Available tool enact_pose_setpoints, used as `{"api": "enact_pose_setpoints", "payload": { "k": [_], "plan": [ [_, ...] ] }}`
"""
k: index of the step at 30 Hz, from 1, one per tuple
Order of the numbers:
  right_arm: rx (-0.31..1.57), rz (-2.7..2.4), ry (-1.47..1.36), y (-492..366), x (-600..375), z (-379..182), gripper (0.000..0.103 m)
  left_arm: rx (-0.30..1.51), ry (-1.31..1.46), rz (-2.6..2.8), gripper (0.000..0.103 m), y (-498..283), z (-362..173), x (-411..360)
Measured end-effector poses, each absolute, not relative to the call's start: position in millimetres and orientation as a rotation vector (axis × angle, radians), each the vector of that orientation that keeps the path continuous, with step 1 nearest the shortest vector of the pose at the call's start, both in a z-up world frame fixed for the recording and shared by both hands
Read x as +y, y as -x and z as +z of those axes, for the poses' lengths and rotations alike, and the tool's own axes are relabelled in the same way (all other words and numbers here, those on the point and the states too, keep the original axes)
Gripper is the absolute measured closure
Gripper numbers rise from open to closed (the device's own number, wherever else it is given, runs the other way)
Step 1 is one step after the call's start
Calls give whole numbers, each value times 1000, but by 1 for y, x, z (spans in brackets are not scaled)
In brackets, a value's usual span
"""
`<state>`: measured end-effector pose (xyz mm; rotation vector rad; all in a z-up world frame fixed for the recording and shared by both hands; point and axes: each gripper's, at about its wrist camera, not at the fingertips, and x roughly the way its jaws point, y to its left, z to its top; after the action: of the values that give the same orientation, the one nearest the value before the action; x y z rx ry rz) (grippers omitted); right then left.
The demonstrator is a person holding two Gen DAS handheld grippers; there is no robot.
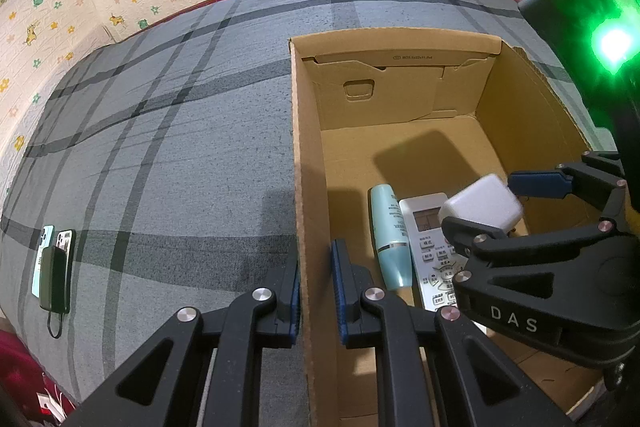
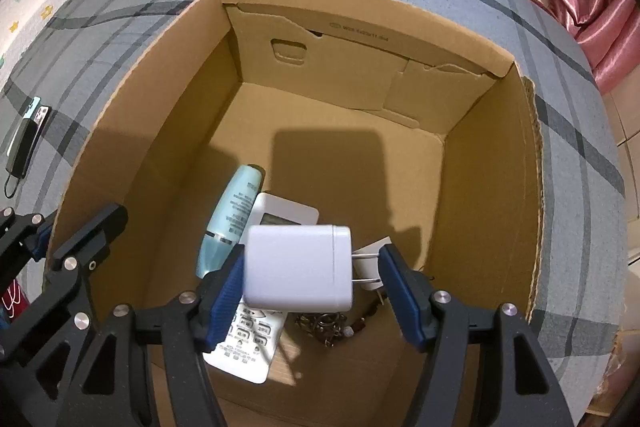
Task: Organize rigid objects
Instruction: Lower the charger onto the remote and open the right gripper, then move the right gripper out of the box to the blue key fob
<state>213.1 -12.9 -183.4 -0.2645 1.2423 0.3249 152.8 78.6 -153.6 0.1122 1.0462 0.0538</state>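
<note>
Left wrist view: the left gripper (image 1: 316, 293) has its jaws clamped astride the near-left wall of the open brown cardboard box (image 1: 304, 155), which sits on a grey plaid bed (image 1: 168, 147). On the box floor at 5 o'clock lie a pale teal cosmetic bottle (image 1: 390, 239) and, touching it, a white remote control (image 1: 430, 247). At 9 o'clock, two phones and a dark power bank (image 1: 54, 269) rest on the bed.

Right wrist view: the right gripper (image 2: 312, 283) hangs over the box interior, jaws grasping a white cube-shaped wall charger (image 2: 298, 267), prongs toward 3 o'clock. Beneath it sit the remote, bottle and a metal key bunch (image 2: 328, 327)
</note>
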Motion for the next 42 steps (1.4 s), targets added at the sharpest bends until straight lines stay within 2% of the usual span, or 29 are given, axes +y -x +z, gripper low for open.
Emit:
{"api": "enact_pose_setpoints", "payload": {
  "k": [14, 25, 42],
  "plan": [
    [1178, 329, 240, -208, -18, -157, 17, 1048, -114, 59, 89, -154, -153, 77],
    [1108, 308, 228, -204, -31, -128, 0, 1047, -110, 59, 89, -153, -152, 78],
    [1027, 212, 144, -202, -102, -95, 0, 1053, -108, 63, 89, -153, -152, 79]
  ]
}}
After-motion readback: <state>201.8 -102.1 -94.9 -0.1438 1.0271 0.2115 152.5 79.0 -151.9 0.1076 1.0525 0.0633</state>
